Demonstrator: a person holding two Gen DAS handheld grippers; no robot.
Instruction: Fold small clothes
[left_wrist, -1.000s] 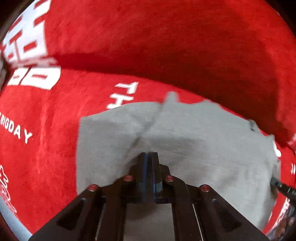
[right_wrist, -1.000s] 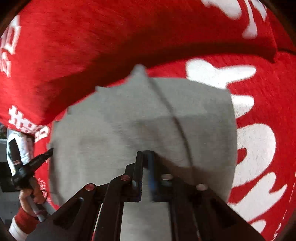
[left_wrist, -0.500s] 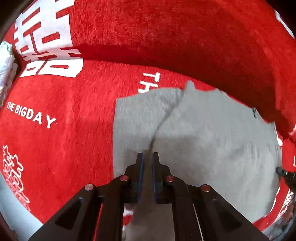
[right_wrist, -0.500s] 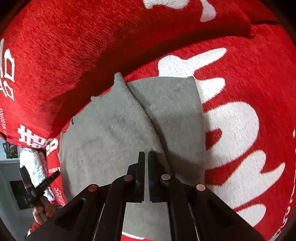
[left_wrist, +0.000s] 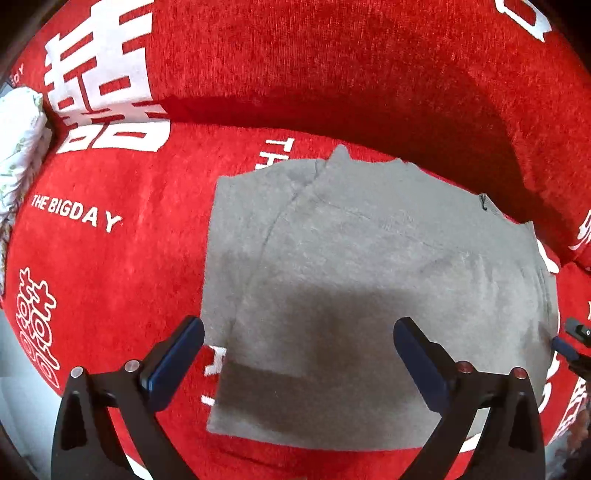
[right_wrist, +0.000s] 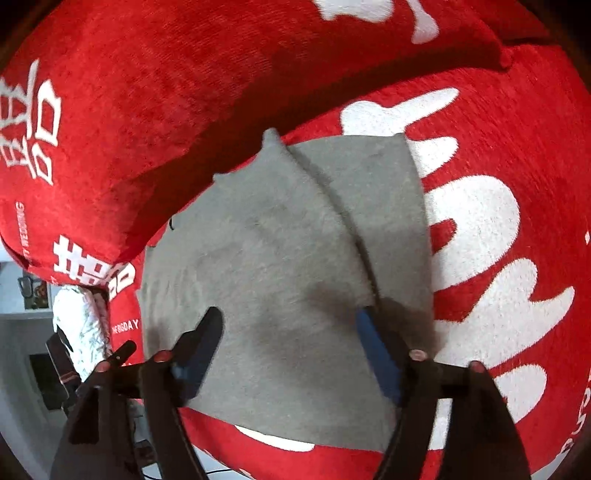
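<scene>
The left gripper (left_wrist: 298, 338) hangs over the near part of the grey garment (left_wrist: 369, 266) with its jaws spread wide and nothing between them; its blue-padded fingertips (left_wrist: 184, 343) sit above the cloth's near-left edge. The right gripper (right_wrist: 290, 325) is likewise wide apart and empty, poised above the same garment (right_wrist: 277, 258), one blue pad close to the raised seam where one layer overlaps another.

The garment is a plain grey, fleecy piece lying flat and folded over itself: a curved fold line runs from its far edge toward the near side, leaving a narrower panel on one side and a broader one on the other. A small point of fabric sticks up at its far edge. Both grippers cast dark shadows on it.

It rests on a red sofa cover (left_wrist: 110, 258) printed with white characters and the words "THE BIGDAY" (left_wrist: 75, 216), just in front of the backrest.
</scene>
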